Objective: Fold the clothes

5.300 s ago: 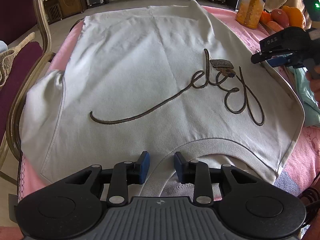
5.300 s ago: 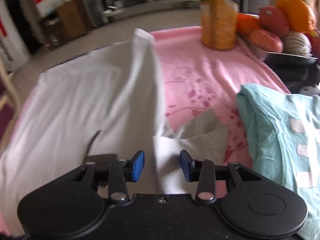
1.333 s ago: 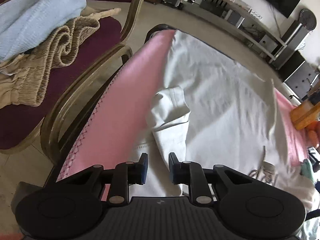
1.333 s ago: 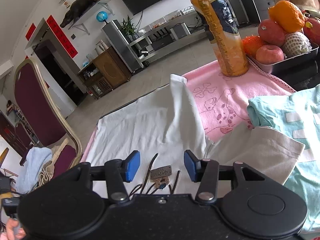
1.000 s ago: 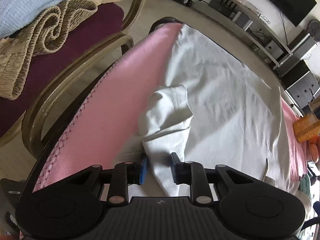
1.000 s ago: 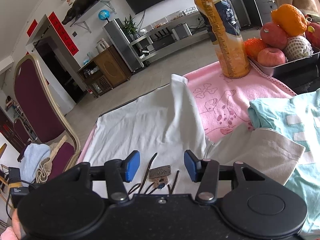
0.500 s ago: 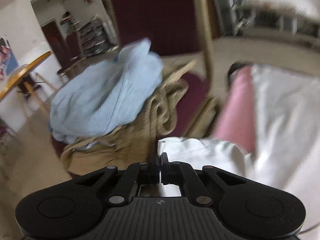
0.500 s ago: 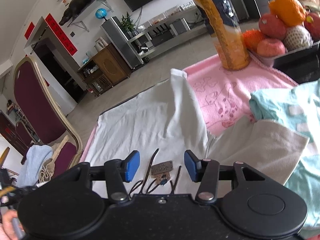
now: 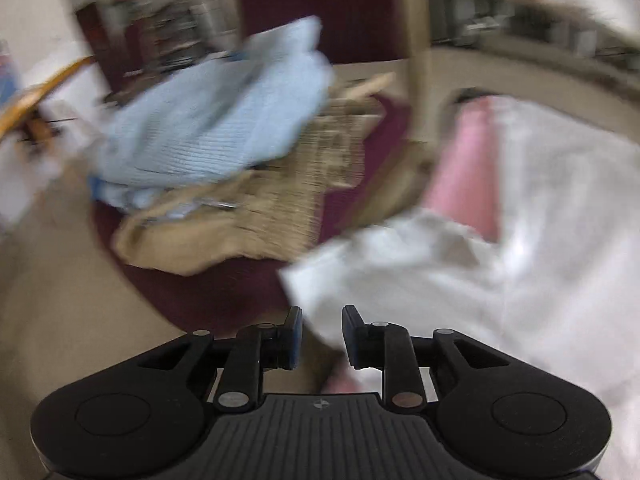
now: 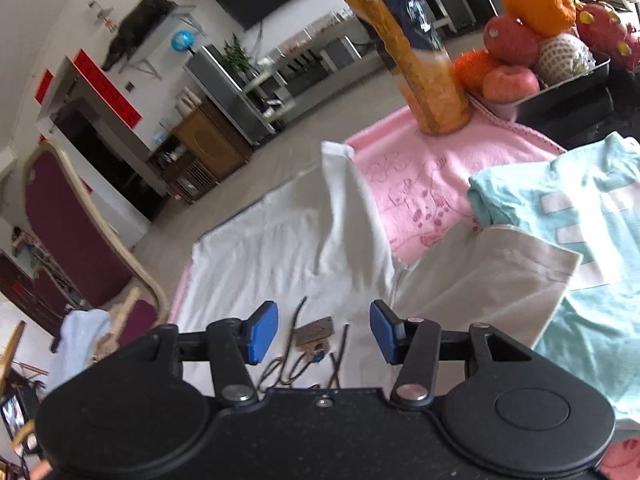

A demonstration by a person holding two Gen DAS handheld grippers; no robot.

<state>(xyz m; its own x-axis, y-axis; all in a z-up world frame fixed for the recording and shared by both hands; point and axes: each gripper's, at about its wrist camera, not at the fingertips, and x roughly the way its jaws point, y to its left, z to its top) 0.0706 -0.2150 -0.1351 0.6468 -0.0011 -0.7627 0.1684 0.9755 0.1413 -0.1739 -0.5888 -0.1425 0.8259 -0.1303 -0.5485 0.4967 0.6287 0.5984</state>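
A white T-shirt (image 10: 280, 248) with dark script lettering (image 10: 304, 364) lies spread on a pink towel (image 10: 432, 176). Its right sleeve (image 10: 492, 276) lies out flat over a folded teal shirt (image 10: 580, 216). In the blurred left wrist view the shirt's left sleeve (image 9: 384, 264) sticks out past the table edge, and the pink towel (image 9: 464, 172) shows behind it. My left gripper (image 9: 322, 336) is open with the sleeve's edge just ahead of its fingers. My right gripper (image 10: 323, 334) is open and empty above the lettering.
A maroon chair (image 9: 224, 288) left of the table holds a light blue garment (image 9: 216, 128) and a tan knit one (image 9: 256, 216). An orange juice bottle (image 10: 408, 48) and a fruit tray (image 10: 560, 84) stand at the table's far right.
My left gripper was shut on the left sleeve and pulled it outward; now it has opened and the sleeve lies free. The right gripper has tilted slightly and stayed open.
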